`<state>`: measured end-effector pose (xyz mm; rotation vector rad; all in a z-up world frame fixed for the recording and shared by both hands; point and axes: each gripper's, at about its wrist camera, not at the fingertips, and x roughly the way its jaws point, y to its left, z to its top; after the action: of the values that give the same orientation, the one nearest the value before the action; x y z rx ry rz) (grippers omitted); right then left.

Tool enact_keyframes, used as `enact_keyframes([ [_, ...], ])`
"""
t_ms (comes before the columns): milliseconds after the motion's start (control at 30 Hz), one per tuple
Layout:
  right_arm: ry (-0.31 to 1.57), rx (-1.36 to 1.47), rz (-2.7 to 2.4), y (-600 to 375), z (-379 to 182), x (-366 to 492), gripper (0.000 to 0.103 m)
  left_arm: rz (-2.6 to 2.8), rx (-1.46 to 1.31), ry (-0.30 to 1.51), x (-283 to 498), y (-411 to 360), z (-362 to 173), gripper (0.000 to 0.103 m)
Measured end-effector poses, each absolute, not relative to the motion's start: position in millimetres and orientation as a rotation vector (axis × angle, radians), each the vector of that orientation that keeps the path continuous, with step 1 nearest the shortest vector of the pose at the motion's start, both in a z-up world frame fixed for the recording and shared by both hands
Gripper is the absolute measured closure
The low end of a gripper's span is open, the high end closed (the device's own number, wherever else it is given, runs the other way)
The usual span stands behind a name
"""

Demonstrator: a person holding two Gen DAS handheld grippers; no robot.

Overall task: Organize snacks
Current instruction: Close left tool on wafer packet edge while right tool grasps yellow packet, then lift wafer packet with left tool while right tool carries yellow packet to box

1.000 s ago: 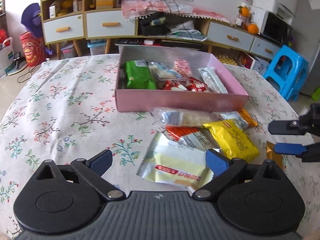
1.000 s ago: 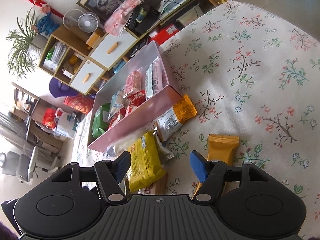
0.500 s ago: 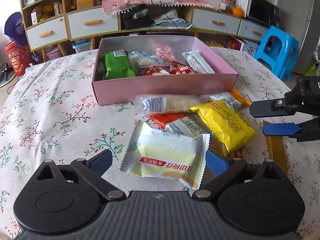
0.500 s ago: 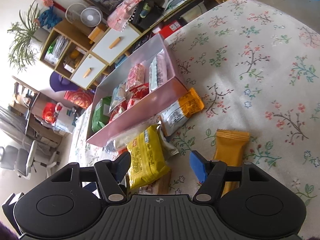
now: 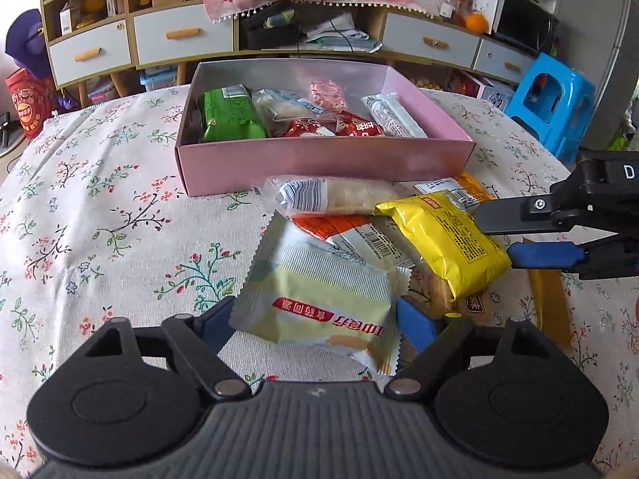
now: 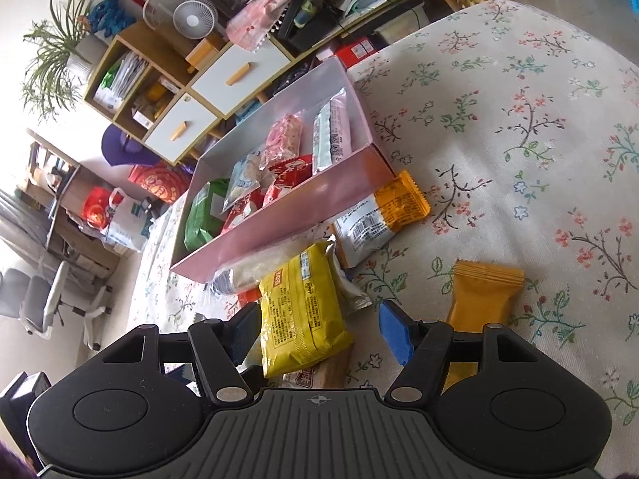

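So the left claw has just been closing in on the pale green snack pack, pads touching both edges. Right claw sits released around the yellow packet. Farther back on the floral bench, the pink box holds several snacks.

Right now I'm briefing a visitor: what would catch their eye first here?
Probably the pink box at the far side of the floral tablecloth, already holding several snacks. Next, the loose pile in front of it, led by the yellow packet. Closest, the left tongs have just been closing around a pale green packet.
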<state>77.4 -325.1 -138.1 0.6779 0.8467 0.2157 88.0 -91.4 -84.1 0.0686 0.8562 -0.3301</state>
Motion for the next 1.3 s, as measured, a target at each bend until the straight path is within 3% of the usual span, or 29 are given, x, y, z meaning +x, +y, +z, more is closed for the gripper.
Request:
enact_keyframes([
  [233,0.857,0.603,0.213,-311.1,-138.3,84.4,0.040,-0.343,0.060,0.850,88.3,-90.1,-82.6,0.046],
  [433,0.847,0.533,0.233,-300.9,-135.9,85.0,0.063,-0.356,0.024,0.852,88.8,-84.3,-80.4,0.067],
  [600,0.834,0.542,0.242,-304.0,-132.8,80.8,0.072,-0.360,-0.039,0.865,90.7,-75.2,-78.6,0.087],
  [933,0.824,0.586,0.283,-305.5,-129.7,78.5,0.082,-0.345,-0.085,0.864,91.4,-63.9,-74.9,0.090],
  [1300,0.852,0.433,0.311,-274.0,-121.9,89.2,0.078,-0.342,-0.090,0.862,91.6,-56.8,-73.7,0.091],
])
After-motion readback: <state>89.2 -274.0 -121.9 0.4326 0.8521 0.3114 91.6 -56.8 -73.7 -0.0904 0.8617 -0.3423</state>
